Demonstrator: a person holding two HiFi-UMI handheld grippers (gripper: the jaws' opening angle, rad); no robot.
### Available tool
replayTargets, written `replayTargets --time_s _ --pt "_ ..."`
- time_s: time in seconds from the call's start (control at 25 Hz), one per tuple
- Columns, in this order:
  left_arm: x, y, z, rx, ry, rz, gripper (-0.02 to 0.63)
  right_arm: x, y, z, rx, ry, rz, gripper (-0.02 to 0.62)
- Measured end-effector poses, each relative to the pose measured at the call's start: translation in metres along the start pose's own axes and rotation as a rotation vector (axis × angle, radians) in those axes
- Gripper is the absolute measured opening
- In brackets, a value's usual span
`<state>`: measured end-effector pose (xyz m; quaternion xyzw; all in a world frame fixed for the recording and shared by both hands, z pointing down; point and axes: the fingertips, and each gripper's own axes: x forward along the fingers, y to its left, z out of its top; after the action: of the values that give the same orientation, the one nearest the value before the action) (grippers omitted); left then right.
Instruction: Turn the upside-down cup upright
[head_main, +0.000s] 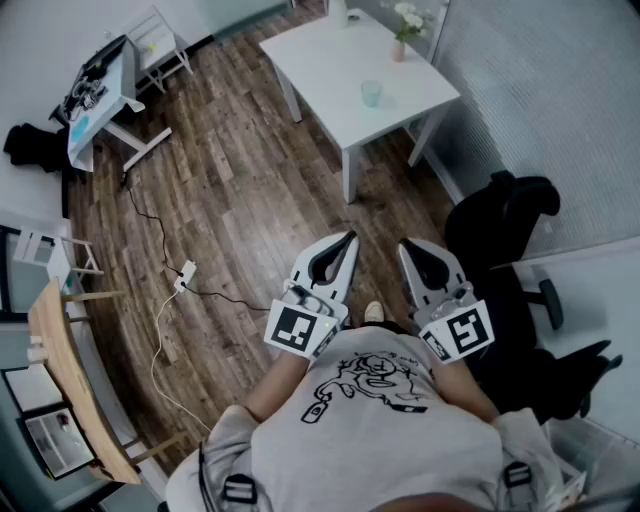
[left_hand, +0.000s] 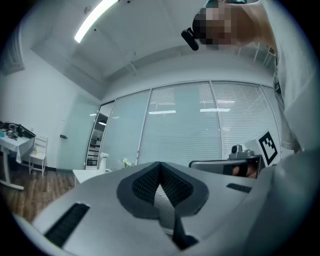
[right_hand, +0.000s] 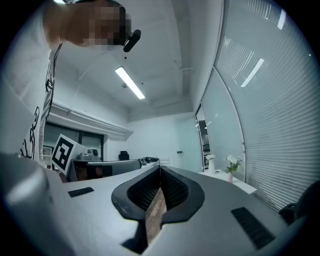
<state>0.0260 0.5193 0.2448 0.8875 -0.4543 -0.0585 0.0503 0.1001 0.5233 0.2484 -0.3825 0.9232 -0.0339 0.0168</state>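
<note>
Nearest: left gripper (head_main: 348, 243), held level close against the body, jaws pressed together, nothing between the pads. Same for right gripper (head_main: 407, 248), just beside it: closed, empty, level. Confirmed in both gripper views: jaw tips meeting in a single seam, nothing lodged there.

Below and ahead of the grippers: wooden floor (head_main: 230, 190), with a white power strip (head_main: 185, 272) lying off to the left. Black office chair (head_main: 505, 215) to the right, near the table's corner.

Farther out: white table (head_main: 330, 60), well apart from both grippers. On it, the cup (head_main: 371, 93), pale blue-green and see-through, standing alone toward the table's near edge. Small vase with flowers (head_main: 402, 40) behind it, apart.

Progress, as a judgement: nothing done yet. Cup untouched, no gripper near it. Left to do: walk up to the table, open one gripper, take the cup by its wall, turn it over, set it down on its base, let go.

Orientation: long axis vertical, standing on the tabletop, not lying on its side. Too small here to tell rim from base. Going by the task, taken as mouth down, base toward the ceiling. Needs a half turn about a level axis to bring the mouth up.
</note>
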Motion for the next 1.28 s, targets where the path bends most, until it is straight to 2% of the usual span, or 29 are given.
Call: replayTargets --time_s 0.4,0.88,1.28 --pt "0.023 -0.016 0.004 0.04 0.002 -0.023 -0.003 -0.009 -0.021 0.008 0.029 -0.037 0.013 0.034" --pt "0.055 -0.039 -0.007 0.012 -0.001 0.027 -0.003 -0.028 -0.059 0.007 0.027 -0.033 0.05 0.035" --pt "0.072 -0.049 -0.01 0.047 -0.006 0.059 -0.003 -0.032 -0.077 0.0 0.04 -0.02 0.088 0.035"
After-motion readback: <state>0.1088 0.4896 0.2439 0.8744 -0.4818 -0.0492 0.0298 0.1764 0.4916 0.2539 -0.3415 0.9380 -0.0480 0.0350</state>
